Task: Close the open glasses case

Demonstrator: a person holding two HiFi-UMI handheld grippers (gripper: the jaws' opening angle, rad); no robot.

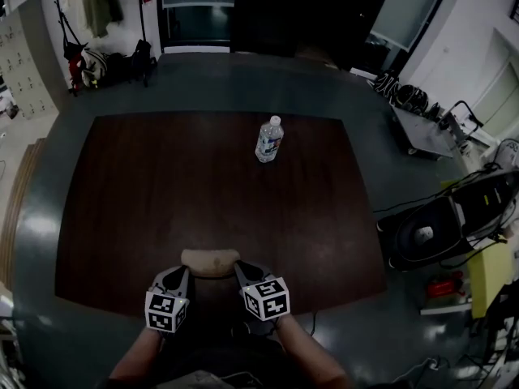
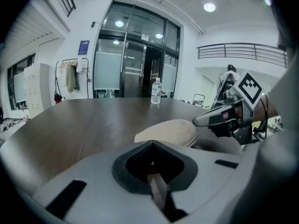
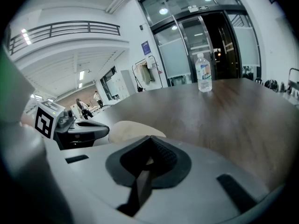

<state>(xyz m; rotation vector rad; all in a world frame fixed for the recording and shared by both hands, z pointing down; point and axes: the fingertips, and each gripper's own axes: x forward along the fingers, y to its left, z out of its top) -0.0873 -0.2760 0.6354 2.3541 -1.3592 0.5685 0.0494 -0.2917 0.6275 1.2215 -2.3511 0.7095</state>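
I see the glasses case [image 1: 210, 262] lying at the near edge of the dark table [image 1: 146, 185], a tan, rounded shell set crosswise in front of me. Its lid looks down on the base, though I can't make out the seam clearly. The left gripper [image 1: 180, 275] sits just beside the case's left end and the right gripper [image 1: 243, 272] just beside its right end, so the case lies between the two. Whether either tip touches it, I can't tell.

In the left gripper view the jaws are together with nothing between them, and the case [image 2: 168, 133] lies ahead and to the right of their tips. In the right gripper view the jaws are likewise closed and empty, with the case [image 3: 133, 129] ahead and to the left. A water bottle [image 1: 269, 139] stands upright well apart, near the far edge.
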